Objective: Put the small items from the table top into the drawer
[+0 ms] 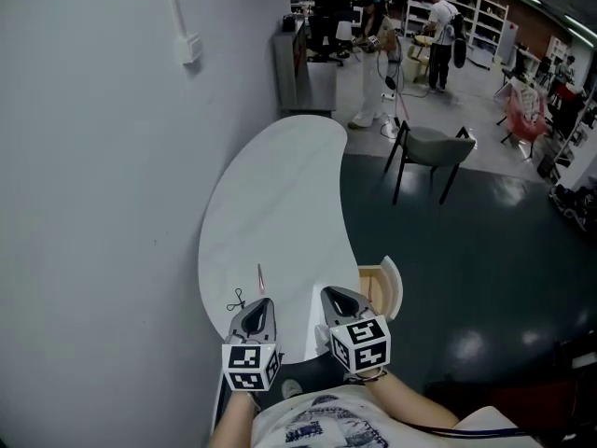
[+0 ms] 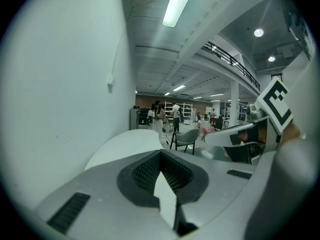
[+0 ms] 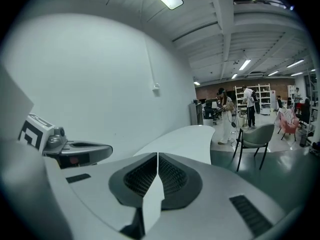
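place: open-plan lab or workshop hall, not a home
ceiling: high, with strip lights (image 2: 176, 4) and a mezzanine railing (image 2: 231, 60)
floor (image 1: 485, 250): dark, glossy, wide open
far end: shelving racks (image 1: 459, 9), people (image 1: 440, 28) standing nearby
furniture: curved white worktop (image 1: 280, 185) against the wall, grey chair (image 1: 431, 147), grey cabinet (image 1: 300, 68)

Two small items (image 1: 239, 299) on the table (image 1: 270, 185) at its near end, drawer (image 1: 373, 284) just right
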A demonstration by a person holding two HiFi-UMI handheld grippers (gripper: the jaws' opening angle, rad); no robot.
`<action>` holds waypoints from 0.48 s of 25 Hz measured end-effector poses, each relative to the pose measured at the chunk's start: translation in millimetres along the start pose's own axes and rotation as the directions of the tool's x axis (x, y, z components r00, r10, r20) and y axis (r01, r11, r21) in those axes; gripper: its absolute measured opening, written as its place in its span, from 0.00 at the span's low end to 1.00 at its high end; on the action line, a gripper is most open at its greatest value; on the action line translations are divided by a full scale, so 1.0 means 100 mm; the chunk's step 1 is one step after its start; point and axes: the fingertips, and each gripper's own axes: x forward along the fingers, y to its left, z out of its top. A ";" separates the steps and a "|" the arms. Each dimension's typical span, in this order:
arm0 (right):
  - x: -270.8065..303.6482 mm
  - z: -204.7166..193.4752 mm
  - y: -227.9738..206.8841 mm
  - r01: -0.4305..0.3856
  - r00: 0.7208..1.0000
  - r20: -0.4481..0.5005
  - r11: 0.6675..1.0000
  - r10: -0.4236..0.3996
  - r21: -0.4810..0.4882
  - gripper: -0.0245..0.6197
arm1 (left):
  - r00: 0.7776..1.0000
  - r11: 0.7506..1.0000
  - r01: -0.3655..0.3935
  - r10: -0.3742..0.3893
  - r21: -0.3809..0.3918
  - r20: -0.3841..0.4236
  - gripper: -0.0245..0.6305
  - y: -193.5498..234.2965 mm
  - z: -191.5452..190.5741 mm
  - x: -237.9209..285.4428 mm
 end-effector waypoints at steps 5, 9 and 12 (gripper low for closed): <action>0.05 0.01 0.36 0.022 1.000 0.016 1.000 -0.022 -0.003 0.08 | 1.000 1.000 0.006 -0.006 0.012 0.004 0.07 0.30 -0.01 -0.21; 0.10 0.02 0.58 0.033 0.999 0.028 0.999 -0.033 -0.007 0.08 | 1.000 1.000 0.021 -0.022 0.017 0.011 0.07 0.48 -0.02 -0.31; 0.15 -0.03 0.73 0.036 0.999 0.022 0.999 -0.036 -0.009 0.08 | 1.000 0.999 0.029 -0.029 0.019 0.007 0.07 0.58 -0.08 -0.39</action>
